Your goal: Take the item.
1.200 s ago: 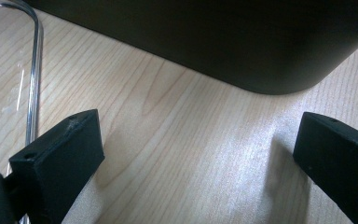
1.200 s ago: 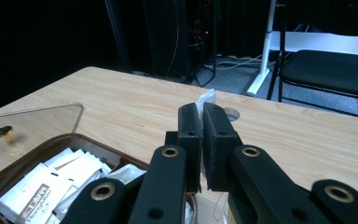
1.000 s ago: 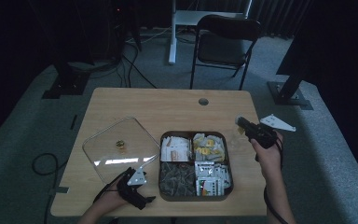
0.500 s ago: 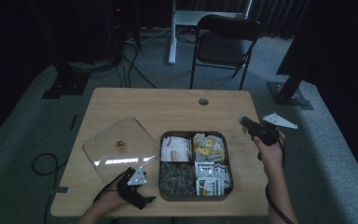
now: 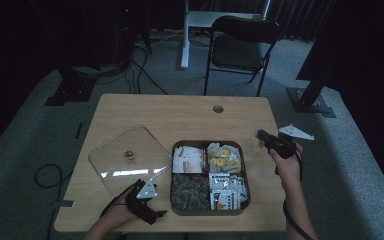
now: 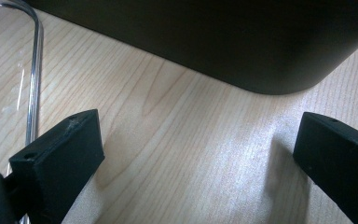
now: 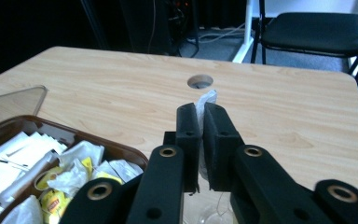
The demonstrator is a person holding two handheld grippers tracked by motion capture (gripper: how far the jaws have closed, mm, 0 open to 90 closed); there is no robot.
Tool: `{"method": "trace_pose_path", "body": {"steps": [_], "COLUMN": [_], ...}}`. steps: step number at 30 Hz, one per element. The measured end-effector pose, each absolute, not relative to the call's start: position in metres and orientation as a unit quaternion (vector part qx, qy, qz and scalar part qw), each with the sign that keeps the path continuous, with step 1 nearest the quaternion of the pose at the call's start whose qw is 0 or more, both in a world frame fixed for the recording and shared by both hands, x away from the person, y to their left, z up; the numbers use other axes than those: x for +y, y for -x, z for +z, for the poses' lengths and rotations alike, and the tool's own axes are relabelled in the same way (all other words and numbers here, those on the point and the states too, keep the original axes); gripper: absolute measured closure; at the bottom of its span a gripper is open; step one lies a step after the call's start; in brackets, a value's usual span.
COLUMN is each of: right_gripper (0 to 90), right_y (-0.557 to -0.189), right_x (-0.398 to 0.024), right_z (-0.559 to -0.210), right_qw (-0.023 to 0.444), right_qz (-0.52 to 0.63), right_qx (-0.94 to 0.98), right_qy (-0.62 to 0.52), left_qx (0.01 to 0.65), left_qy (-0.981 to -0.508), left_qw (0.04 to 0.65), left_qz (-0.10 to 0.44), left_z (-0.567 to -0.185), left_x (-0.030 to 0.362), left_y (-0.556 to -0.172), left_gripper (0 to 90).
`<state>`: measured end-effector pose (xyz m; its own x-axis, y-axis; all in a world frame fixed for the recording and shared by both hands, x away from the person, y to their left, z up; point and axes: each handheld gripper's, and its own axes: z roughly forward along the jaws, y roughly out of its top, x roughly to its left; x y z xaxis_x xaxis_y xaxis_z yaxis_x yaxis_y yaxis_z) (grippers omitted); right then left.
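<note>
Far left: clear lid [image 5: 125, 157] lies flat on the table [image 5: 180, 112], off the tray, presumably to give access. Left gripper [image 5: 147, 200] rests near the tray's near-left corner, jaws wide apart, nothing between them. Centre: dark compartment tray [image 5: 210, 212] of sachets. Right: right gripper [image 7: 200, 119] hangs beyond the tray's right edge, jaws pinched on a small white sachet [image 7: 207, 99], likely lifted out for placing.

A black folding chair [image 5: 242, 42] stands at the top centre behind the bench [image 5: 180, 112], with dark cables [image 5: 145, 70] trailing over grey carpet at upper left.
</note>
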<state>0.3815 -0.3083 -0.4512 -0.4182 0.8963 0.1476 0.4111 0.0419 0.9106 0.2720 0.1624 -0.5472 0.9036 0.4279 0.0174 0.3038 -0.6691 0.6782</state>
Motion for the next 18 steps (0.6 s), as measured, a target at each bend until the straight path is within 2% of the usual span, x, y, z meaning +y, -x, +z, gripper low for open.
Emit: {"method": "trace_pose_path", "body": {"steps": [6, 18], "right_gripper": [75.3, 66.0], "right_y": [-0.3809, -0.3727], "right_x": [-0.3089, -0.3136], "right_z": [-0.4537, -0.4534], "right_qw": [0.237, 0.243], "right_qz": [0.500, 0.503], "right_qx": [0.677, 0.672], "right_qy": [-0.486, -0.486], "left_qx": [0.201, 0.201], "left_qy": [-0.909, -0.909], "left_qw": [0.353, 0.354], "left_qz": [0.088, 0.088], "left_z": [-0.5472, -0.5472], "left_x": [0.1624, 0.1624], "left_y": [-0.2721, -0.2721], "left_gripper": [1.4, 1.4]}}
